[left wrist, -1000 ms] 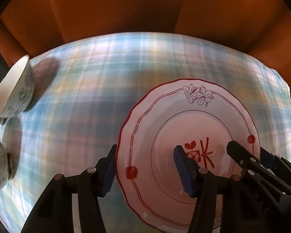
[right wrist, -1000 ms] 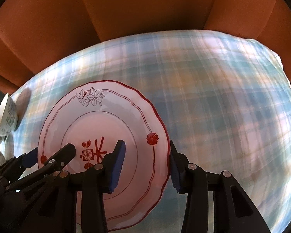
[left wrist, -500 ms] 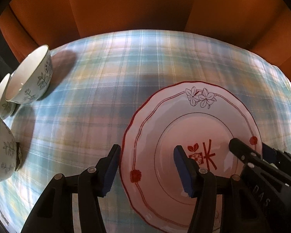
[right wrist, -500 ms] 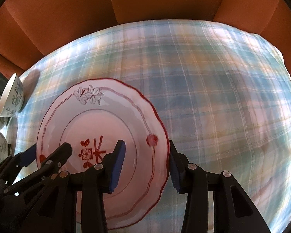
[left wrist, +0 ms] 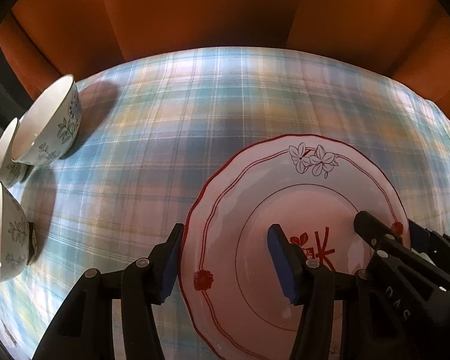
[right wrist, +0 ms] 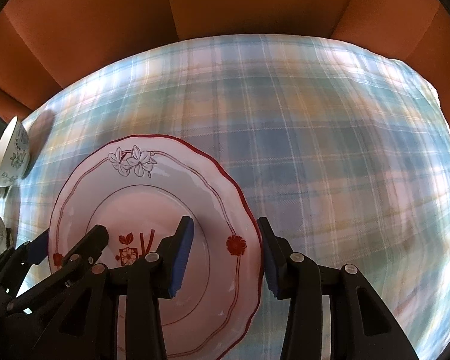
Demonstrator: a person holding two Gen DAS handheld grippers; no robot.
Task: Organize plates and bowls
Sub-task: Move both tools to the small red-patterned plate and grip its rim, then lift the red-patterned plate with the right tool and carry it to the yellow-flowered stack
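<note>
Left wrist view: left gripper (left wrist: 225,262) straddling the left edge of the plate (left wrist: 303,198), one blue pad outside the red scalloped rim, the other over the well beside the red motif. Jaws partly spread; pad contact with the rim not clear, so grip cannot be told. Plate on or just above the plaid tablecloth (left wrist: 195,114), which of the two not discernible. Right gripper (left wrist: 405,237) entering from the right, straddling the opposite rim. Three floral bowls (left wrist: 49,124) clustered at the far left, well apart from plate.

Right wrist view: right gripper (right wrist: 226,253) astride the plate's (right wrist: 153,186) right rim, inner pad over the well, outer pad outside the edge. Jaws partly spread; clamping not confirmable. Left gripper (right wrist: 66,240) at the opposite rim. Bowls (right wrist: 13,153) at left frame edge.
</note>
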